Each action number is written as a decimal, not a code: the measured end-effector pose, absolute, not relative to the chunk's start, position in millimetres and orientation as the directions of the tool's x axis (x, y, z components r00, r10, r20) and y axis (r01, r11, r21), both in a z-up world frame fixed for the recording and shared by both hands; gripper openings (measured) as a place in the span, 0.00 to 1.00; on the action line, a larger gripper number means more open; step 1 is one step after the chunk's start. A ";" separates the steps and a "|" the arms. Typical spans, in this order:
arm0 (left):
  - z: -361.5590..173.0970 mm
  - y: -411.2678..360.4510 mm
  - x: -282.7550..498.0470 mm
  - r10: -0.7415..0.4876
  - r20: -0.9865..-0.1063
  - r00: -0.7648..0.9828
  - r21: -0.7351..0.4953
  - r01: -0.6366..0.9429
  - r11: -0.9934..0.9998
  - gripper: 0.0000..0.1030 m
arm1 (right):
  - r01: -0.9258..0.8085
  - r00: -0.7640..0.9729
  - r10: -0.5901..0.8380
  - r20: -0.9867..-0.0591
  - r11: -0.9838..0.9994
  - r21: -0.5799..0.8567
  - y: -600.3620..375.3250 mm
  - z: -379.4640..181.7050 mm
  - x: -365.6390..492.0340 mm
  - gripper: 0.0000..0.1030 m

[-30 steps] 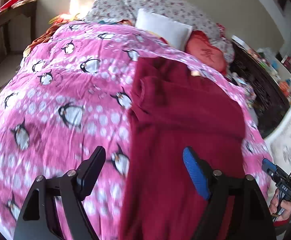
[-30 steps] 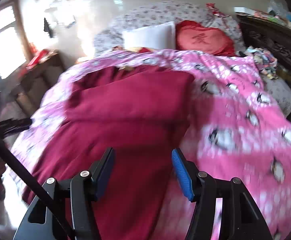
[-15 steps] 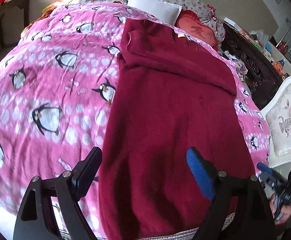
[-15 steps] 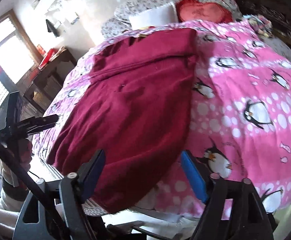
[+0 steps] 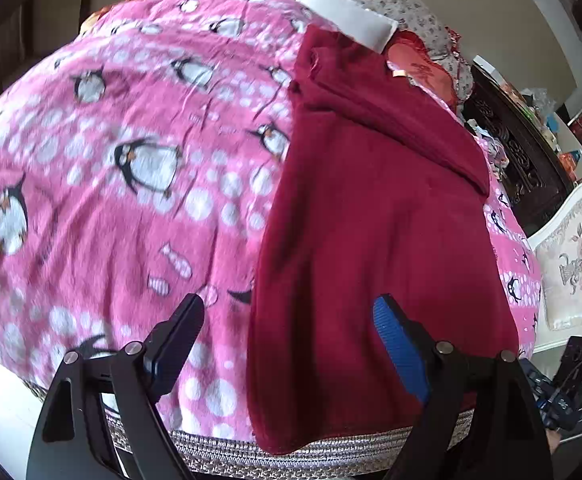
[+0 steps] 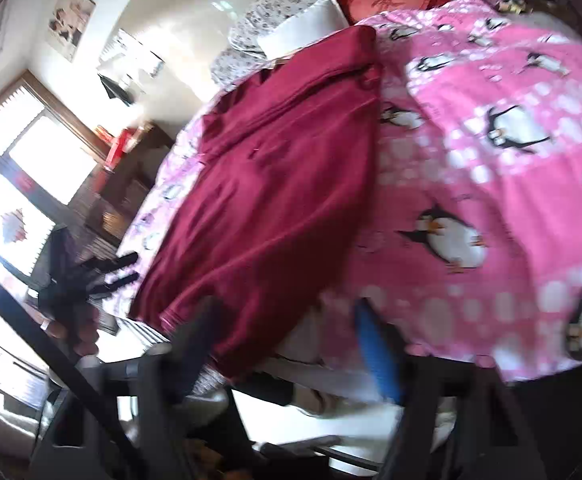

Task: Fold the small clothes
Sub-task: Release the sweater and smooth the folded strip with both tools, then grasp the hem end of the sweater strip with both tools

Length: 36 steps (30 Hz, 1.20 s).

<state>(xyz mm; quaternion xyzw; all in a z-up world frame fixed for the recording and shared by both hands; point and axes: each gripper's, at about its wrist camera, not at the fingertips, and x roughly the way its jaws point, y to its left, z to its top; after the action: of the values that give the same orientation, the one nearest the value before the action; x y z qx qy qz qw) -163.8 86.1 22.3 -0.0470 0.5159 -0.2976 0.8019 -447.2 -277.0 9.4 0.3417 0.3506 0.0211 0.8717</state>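
A dark red garment [image 5: 375, 220] lies flat on the pink penguin blanket [image 5: 111, 184], sleeve folded across its far end, hem along the bed's near edge. My left gripper [image 5: 289, 312] is open just above the hem's left corner, touching nothing. In the right wrist view the same garment [image 6: 283, 180] runs away from me. My right gripper [image 6: 287, 316], blurred, hovers at the hem's right corner; its jaws are closing with the corner between them, and the pads are not seen pressing. Each gripper shows at the other view's edge: the right gripper [image 5: 571, 388], and the left gripper [image 6: 103, 268] in a hand [image 6: 71, 328].
A white pillow [image 5: 347, 20], a red cushion [image 5: 423, 68] and floral pillows sit at the head of the bed. Dark carved furniture [image 5: 523, 152] and a white floral chair [image 5: 575, 264] stand to the right. A window [image 6: 19, 168] and dark dresser [image 6: 123, 184] are left.
Both grippers have drawn back and down from over the garment's middle to its near hem at the bed edge. The right gripper has rolled, and its jaws widened and then narrowed.
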 end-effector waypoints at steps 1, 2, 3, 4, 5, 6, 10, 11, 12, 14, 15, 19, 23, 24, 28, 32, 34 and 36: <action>19.6 86.6 -163.3 -0.528 -0.802 0.281 -0.391 0.422 0.818 0.83 | 0.189 0.753 0.301 -0.585 0.753 0.630 -273.9 4.6 -440.5 0.47; 17.2 86.4 -163.1 -0.529 -0.804 0.272 -0.398 0.413 0.819 0.83 | 0.188 0.748 0.307 -0.589 0.753 0.631 -271.7 1.1 -433.6 0.37; 16.0 86.2 -163.2 -0.527 -0.806 0.269 -0.400 0.409 0.820 0.83 | 0.207 0.746 0.276 -0.606 0.769 0.605 -270.2 -0.7 -430.9 0.28; 15.2 85.7 -163.8 -0.525 -0.808 0.267 -0.399 0.408 0.821 0.83 | 0.208 0.754 0.263 -0.602 0.774 0.598 -270.9 1.6 -433.2 0.23; 15.4 85.2 -165.2 -0.523 -0.809 0.267 -0.394 0.413 0.821 0.83 | 0.198 0.771 0.263 -0.580 0.766 0.611 -273.1 7.0 -439.3 0.07; 16.2 84.9 -166.3 -0.522 -0.810 0.270 -0.388 0.420 0.820 0.83 | 0.192 0.794 0.246 -0.556 0.765 0.614 -276.9 15.9 -447.2 0.07; 20.4 83.8 -171.2 -0.515 -0.807 0.291 -0.366 0.438 0.821 0.83 | 0.227 0.794 0.120 -0.596 0.851 0.474 -282.5 46.4 -466.7 0.07; 20.1 84.1 -171.4 -0.515 -0.805 0.293 -0.365 0.440 0.820 0.83 | 0.237 0.787 0.109 -0.608 0.855 0.461 -282.4 45.0 -466.6 0.07; 19.7 83.8 -172.1 -0.515 -0.806 0.293 -0.363 0.443 0.820 0.83 | 0.239 0.776 0.117 -0.620 0.855 0.460 -282.3 40.6 -464.3 0.09; 18.6 84.0 -174.0 -0.517 -0.808 0.282 -0.364 0.452 0.815 0.83 | 0.265 0.760 0.130 -0.636 0.833 0.486 -284.3 30.5 -462.2 0.18; 18.8 84.7 -175.3 -0.520 -0.807 0.278 -0.366 0.455 0.812 0.83 | 0.269 0.761 0.142 -0.633 0.818 0.508 -285.5 26.0 -463.4 0.39; 20.5 88.3 -179.6 -0.547 -0.796 0.258 -0.388 0.476 0.789 0.85 | 0.260 0.782 0.184 -0.596 0.772 0.580 -294.4 19.0 -472.9 0.60; 13.7 86.2 -184.6 -0.542 -0.805 0.241 -0.386 0.481 0.787 0.87 | 0.240 0.777 0.226 -0.587 0.756 0.608 -294.2 10.8 -467.1 0.61; 10.5 85.1 -185.1 -0.528 -0.814 0.241 -0.373 0.479 0.794 0.87 | 0.233 0.773 0.240 -0.587 0.754 0.614 -293.2 8.2 -464.4 0.61; 5.2 82.2 -190.5 -0.496 -0.827 0.265 -0.328 0.489 0.808 0.87 | 0.194 0.760 0.287 -0.584 0.757 0.624 -284.1 2.8 -452.4 0.62; 3.9 66.3 -197.8 -0.404 -0.858 0.318 -0.205 0.508 0.836 0.88 | 0.195 0.747 0.286 -0.601 0.769 0.609 -281.5 -1.1 -445.7 0.64; 2.2 61.9 -200.0 -0.378 -0.862 0.338 -0.170 0.510 0.843 0.88 | 0.193 0.748 0.291 -0.596 0.765 0.615 -282.5 -1.9 -444.3 0.64; 0.5 61.0 -200.6 -0.371 -0.860 0.350 -0.161 0.504 0.849 0.89 | 0.196 0.745 0.296 -0.598 0.759 0.620 -283.1 -2.4 -443.7 0.64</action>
<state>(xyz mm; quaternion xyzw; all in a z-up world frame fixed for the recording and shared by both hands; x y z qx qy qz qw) -200.6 61.0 0.5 0.0660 0.5036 -0.2669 0.8190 -443.7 -283.1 -2.4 0.3457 0.3558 0.0287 0.8678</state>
